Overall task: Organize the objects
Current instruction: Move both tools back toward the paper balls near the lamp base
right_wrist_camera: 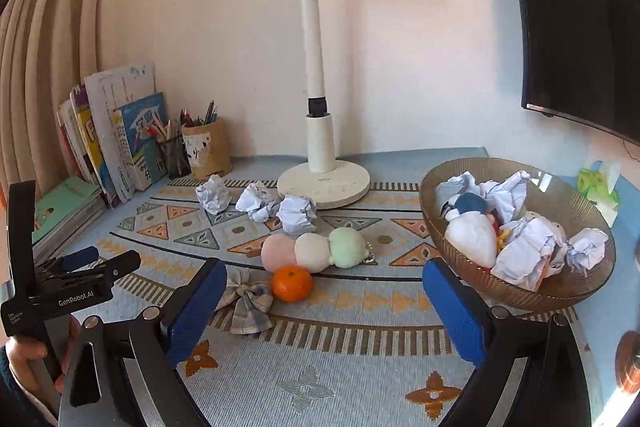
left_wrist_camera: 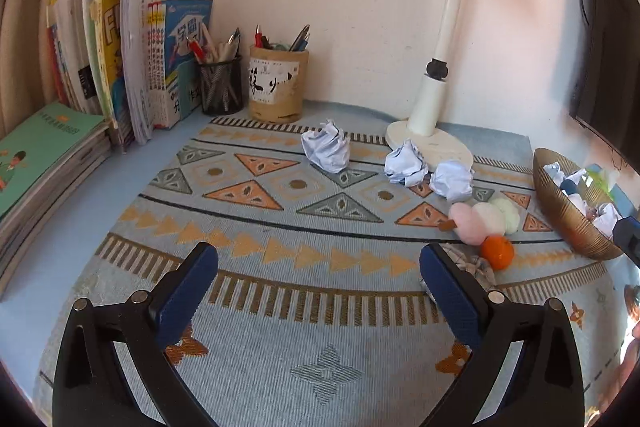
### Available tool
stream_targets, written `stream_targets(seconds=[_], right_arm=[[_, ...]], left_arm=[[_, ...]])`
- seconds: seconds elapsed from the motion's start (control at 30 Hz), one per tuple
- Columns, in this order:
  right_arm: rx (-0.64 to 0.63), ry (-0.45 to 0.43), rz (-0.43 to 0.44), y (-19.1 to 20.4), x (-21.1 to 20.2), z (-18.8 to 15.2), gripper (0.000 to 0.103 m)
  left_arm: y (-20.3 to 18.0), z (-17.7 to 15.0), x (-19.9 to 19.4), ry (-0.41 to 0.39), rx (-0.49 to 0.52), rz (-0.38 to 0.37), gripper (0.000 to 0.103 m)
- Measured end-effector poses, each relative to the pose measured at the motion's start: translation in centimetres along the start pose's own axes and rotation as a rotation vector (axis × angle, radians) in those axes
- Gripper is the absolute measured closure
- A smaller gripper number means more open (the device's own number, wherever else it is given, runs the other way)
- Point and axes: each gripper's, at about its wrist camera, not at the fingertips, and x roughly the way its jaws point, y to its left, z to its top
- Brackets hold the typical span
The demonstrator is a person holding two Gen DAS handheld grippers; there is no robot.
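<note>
My left gripper (left_wrist_camera: 318,259) is open over the patterned mat (left_wrist_camera: 280,307), nothing between its blue pads. My right gripper (right_wrist_camera: 324,271) is open too, low above the mat (right_wrist_camera: 360,347). Just beyond its left finger lie a plaid bow (right_wrist_camera: 248,301) and an orange tangerine (right_wrist_camera: 292,283). Behind them rests a plush skewer of pink, white and green balls (right_wrist_camera: 316,249). Three crumpled paper balls (right_wrist_camera: 296,213) lie near the lamp base. The tangerine (left_wrist_camera: 497,251) and plush skewer (left_wrist_camera: 484,217) sit beyond the left gripper's right finger.
A brown ribbed bowl (right_wrist_camera: 520,297) at the right holds crumpled papers and a plush toy. A white desk lamp (right_wrist_camera: 324,183) stands at the back. Books (left_wrist_camera: 100,59) and two pen holders (left_wrist_camera: 278,87) line the back left. A hand (right_wrist_camera: 24,351) holds the left gripper.
</note>
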Motion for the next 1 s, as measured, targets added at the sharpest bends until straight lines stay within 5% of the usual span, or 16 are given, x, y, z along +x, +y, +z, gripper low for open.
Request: stream_targets(seconds=[0.27,0.77,0.87,1.0], right_arm=[[0.042,0.119,-0.035,-1.1,4.3,-2.1,0.005],[0.035,0.233,-0.043,-1.2,6.3,-2.3,0.003],[0.110,0.243,-0.012,-2.0,5.7,-1.5,0.003],[0.194,0.161,0.016,-2.1,4.5,2.9,0.000]], left_arm=[[3.2,-0.7,1.5,0.051,-0.164,-0.107,0.001],[3.0,-1.0,1.4,0.068,-0.156,-0.111,0.001],[3.0,0.2,1.2,0.107,-0.131,-0.149,0.002],[3.6,4.7,-0.1,0.025,-0.115,-0.161,0.002]])
